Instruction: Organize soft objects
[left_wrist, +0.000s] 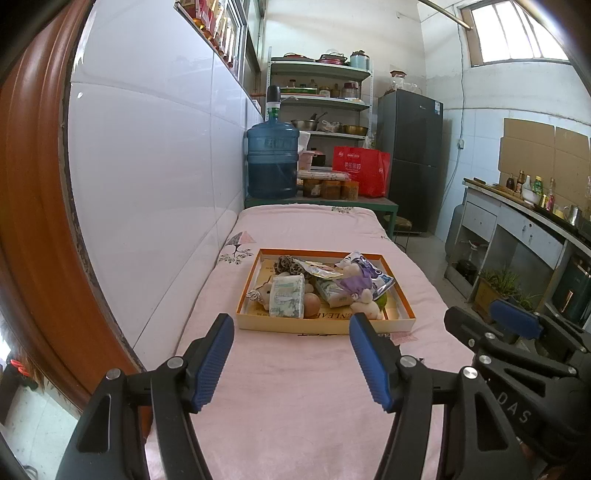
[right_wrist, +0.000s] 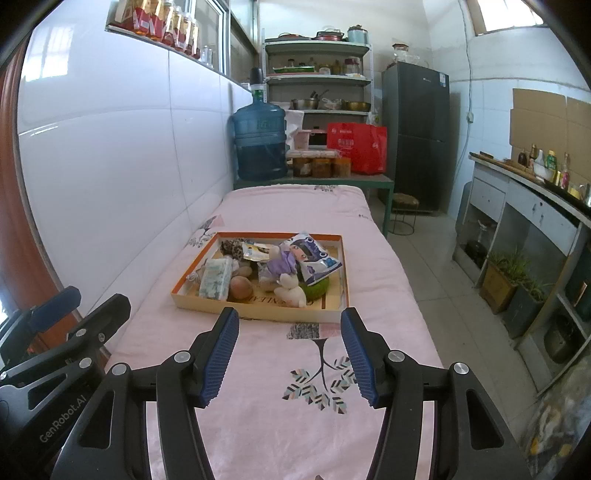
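Observation:
An orange-rimmed cardboard tray lies on a pink-covered table and holds a heap of soft things: a tissue pack, a white plush toy, a purple sachet, a leopard-print scrunchie, a blue-white snack bag, and a brown egg-shaped ball. My left gripper is open and empty, just short of the tray's near edge. My right gripper is open and empty, also short of the tray.
A white tiled wall runs along the table's left side. At the far end stand a blue water jug, jars and a red bag. A floor aisle, a fridge and a counter lie to the right.

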